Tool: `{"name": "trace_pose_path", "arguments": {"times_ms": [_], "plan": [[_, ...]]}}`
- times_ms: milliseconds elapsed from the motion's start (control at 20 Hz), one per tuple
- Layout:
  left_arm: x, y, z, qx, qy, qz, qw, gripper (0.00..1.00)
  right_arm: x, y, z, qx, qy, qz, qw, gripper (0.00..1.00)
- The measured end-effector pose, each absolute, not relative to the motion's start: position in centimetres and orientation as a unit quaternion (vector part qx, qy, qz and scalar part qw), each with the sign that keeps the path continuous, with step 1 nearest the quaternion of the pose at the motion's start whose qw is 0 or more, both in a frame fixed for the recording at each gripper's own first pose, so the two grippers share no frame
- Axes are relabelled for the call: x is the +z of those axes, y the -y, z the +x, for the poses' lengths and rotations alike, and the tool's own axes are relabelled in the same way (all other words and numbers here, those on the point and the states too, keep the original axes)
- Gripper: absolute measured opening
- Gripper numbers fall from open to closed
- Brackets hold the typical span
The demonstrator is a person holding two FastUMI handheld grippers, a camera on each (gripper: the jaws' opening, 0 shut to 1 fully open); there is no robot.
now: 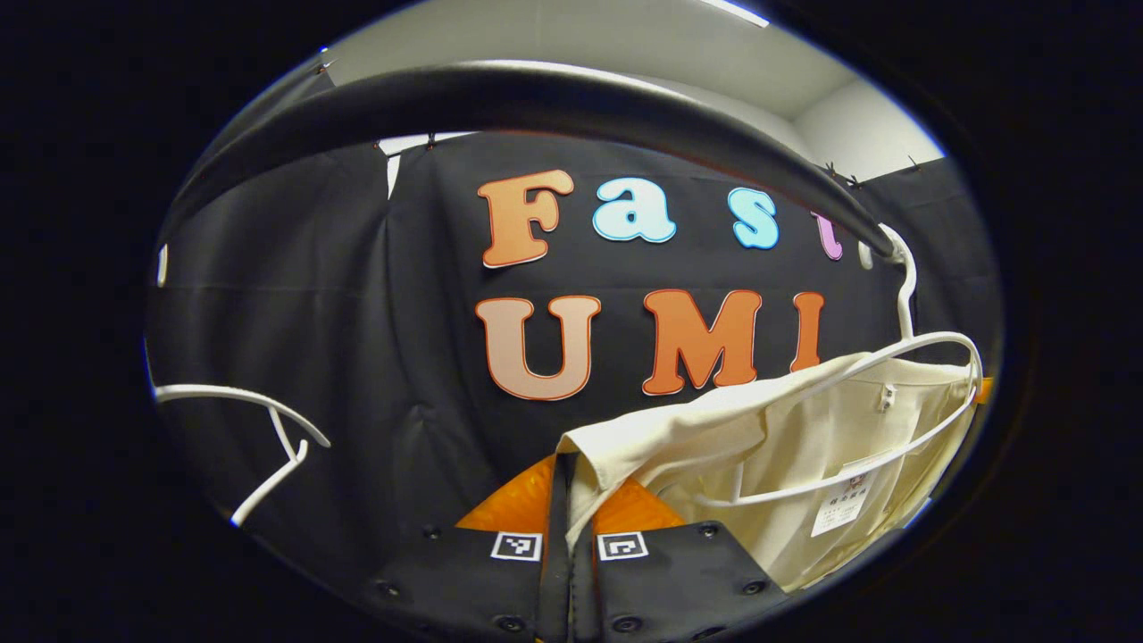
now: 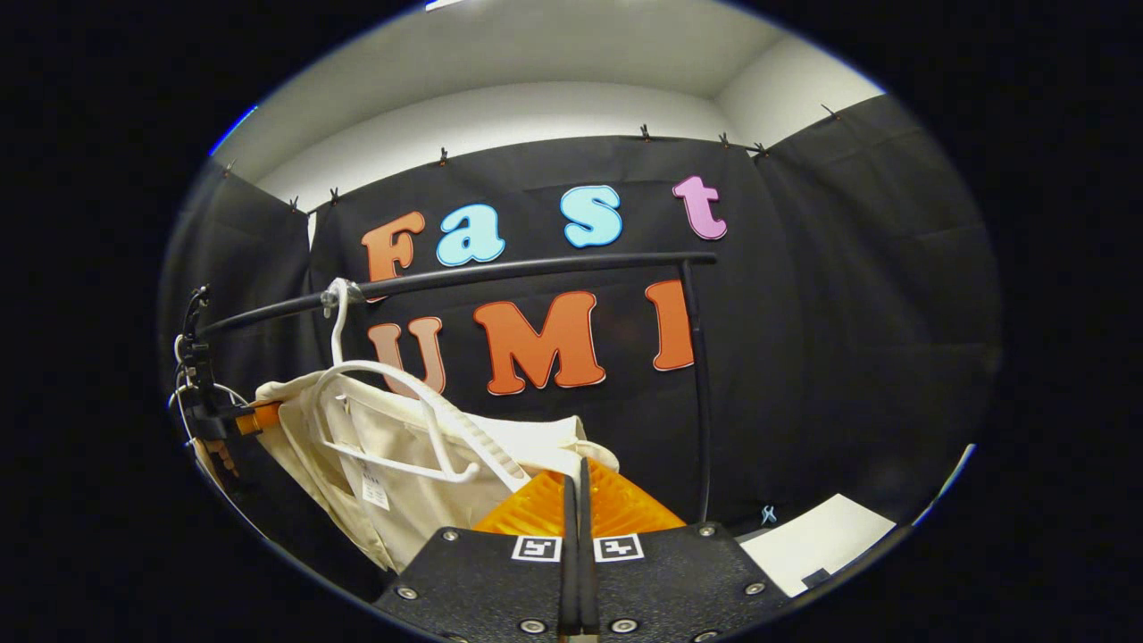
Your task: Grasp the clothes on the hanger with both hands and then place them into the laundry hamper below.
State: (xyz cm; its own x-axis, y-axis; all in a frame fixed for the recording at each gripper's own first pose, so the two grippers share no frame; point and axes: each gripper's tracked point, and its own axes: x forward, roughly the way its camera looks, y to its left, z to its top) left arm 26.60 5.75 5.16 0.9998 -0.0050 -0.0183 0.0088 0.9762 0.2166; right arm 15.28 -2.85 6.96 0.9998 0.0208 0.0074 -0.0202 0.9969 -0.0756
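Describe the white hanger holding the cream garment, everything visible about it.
The white hanger looks like thin smooth plastic, with a ribbed shoulder. Its hook hangs over the black rail. It is tilted, and the cream garment is draped on it, with a label inside. In the left gripper view the left claw pinches the garment's edge.

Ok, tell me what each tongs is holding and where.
Both tongs, left and right, pinch the cream garment at opposite shoulder edges, still on its white hanger.
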Motion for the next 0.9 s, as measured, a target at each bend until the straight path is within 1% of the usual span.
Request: {"name": "trace_pose_path", "arguments": {"times_ms": [200,500,800,900], "plan": [[4.4,-6.0,27.0,-0.002,-0.018,0.111,0.994,0.09,6.0,2.8,15.2,0.022,0.007,-0.024,0.999,0.0],[1.7,-8.0,26.8,0.015,-0.042,0.105,0.994,0.08,1.3,2.8,15.2,0.016,-0.029,-0.015,0.999,0.0],[-0.4,-9.4,25.6,0.022,-0.06,0.094,0.994,0.08,0.2,1.8,14.8,0.014,-0.028,-0.016,0.999,0.0],[-1.0,-9.8,25.2,0.021,-0.063,0.097,0.993,0.11,-0.4,1.2,14.7,0.012,-0.032,-0.018,0.999,0.0]]}}
